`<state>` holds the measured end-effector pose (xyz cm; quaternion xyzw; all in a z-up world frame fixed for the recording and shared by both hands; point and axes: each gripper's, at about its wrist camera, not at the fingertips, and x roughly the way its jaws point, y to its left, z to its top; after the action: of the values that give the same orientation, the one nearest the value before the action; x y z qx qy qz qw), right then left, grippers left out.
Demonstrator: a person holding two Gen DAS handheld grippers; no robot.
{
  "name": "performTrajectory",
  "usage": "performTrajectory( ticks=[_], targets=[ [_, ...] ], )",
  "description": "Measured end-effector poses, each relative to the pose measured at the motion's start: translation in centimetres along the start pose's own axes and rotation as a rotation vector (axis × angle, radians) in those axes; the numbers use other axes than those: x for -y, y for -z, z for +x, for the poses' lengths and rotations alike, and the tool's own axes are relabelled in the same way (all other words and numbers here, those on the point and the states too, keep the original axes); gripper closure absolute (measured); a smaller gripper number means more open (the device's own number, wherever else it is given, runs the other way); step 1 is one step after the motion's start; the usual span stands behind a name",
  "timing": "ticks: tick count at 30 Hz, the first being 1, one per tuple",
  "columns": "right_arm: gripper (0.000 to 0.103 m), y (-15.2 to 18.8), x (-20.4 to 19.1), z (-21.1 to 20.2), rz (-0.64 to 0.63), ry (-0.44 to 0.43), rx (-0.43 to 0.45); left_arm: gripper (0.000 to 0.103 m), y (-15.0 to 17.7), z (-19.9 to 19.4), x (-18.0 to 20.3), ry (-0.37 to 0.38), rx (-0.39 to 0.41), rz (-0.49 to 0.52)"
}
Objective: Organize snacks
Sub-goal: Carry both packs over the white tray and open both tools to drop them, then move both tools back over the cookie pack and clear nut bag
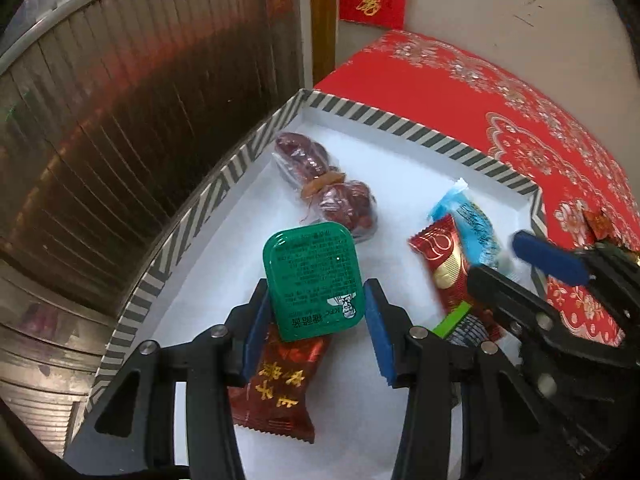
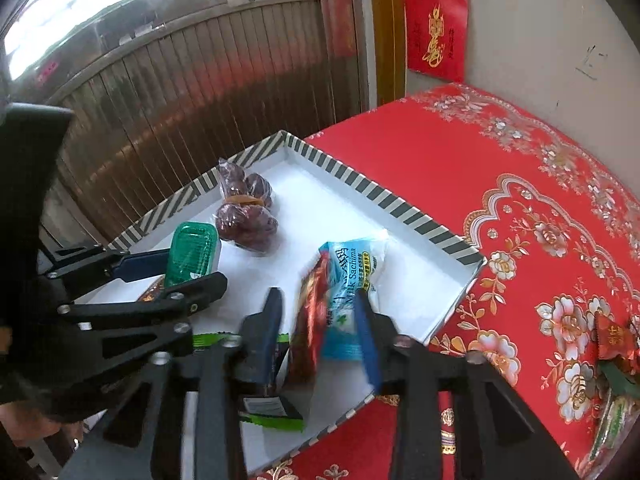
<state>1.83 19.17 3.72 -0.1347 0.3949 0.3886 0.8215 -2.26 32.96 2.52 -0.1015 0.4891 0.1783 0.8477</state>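
Observation:
A white box with a striped rim holds snacks. My left gripper is open over it, jaws either side of a green sauce tub that lies on a dark red packet. My right gripper is open, with a red packet and a light blue Milk Sachima packet between its fingers; both look blurred. A bag of red dates lies at the far end.
A green and black packet lies in the box near the grippers. The box sits on a red floral cloth. More wrapped snacks lie on the cloth at the right. A ribbed metal wall stands left.

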Motion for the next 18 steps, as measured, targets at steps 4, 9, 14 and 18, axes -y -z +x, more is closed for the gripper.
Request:
performTrajectory(
  ticks=[4,9,14,18],
  targets=[
    [0.048,0.3,0.3,-1.5,0.009,-0.002,0.039,0.041,0.3,-1.2,-0.1,-0.001,0.031,-0.013],
    [0.021,1.1,0.6,-5.5,0.01,0.011,0.144,0.032,1.0,-3.9,1.2,0.012,0.113,0.007],
    [0.02,2.7,0.9,-10.2,-0.01,0.107,0.254,0.029,1.9,-5.7,2.9,0.066,0.161,0.011],
    [0.016,4.6,1.8,-12.7,-0.008,0.181,0.302,0.028,2.5,-6.8,4.9,0.111,0.184,0.033]
  ],
)
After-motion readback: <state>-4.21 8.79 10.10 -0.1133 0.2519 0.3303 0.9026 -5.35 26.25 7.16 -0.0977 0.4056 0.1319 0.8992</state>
